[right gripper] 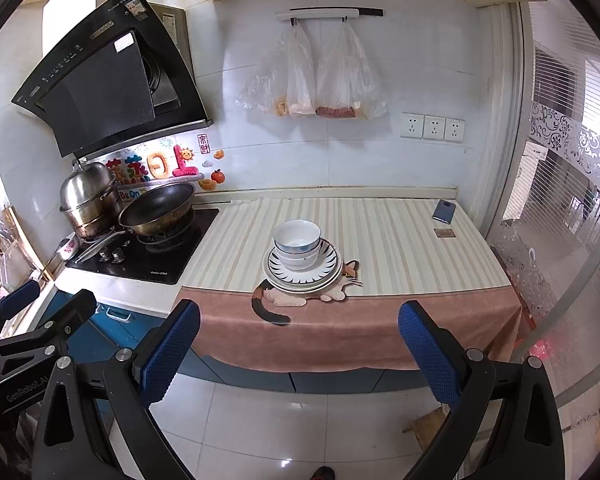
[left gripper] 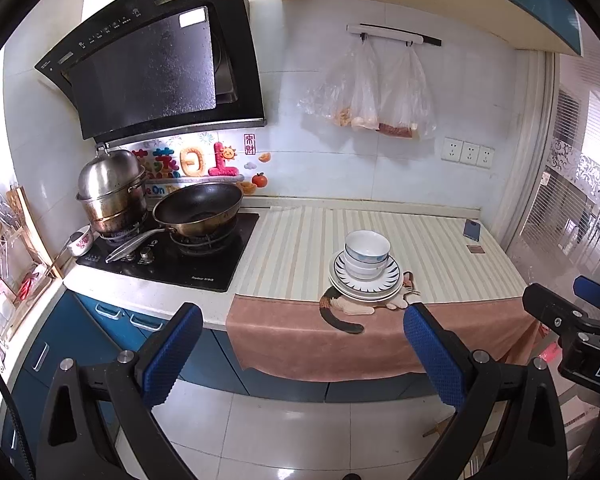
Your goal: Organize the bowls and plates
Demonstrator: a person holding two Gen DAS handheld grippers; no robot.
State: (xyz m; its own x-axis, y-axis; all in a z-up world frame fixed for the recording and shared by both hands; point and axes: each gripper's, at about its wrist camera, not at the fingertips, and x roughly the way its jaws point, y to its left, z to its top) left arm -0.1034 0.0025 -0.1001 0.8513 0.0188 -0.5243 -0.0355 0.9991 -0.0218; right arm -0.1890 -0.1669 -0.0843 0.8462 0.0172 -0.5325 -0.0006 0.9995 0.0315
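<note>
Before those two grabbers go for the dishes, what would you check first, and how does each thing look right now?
1. Left gripper open and empty: ok.
2. Right gripper open and empty: ok.
3. Bowls nested upright on the plates: ok.
4. Stack fully on the counter mat, back from the edge: ok.
5. Phone clear of the stack: ok.
6. Chips or cracks in the dishes: cannot tell.

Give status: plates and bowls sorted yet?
Looks done: bowls nested on the plates, one stack on the striped mat. In hand: nothing; left tongs and right tongs open, back from the counter. Left: can't tell if anything remains.
</note>
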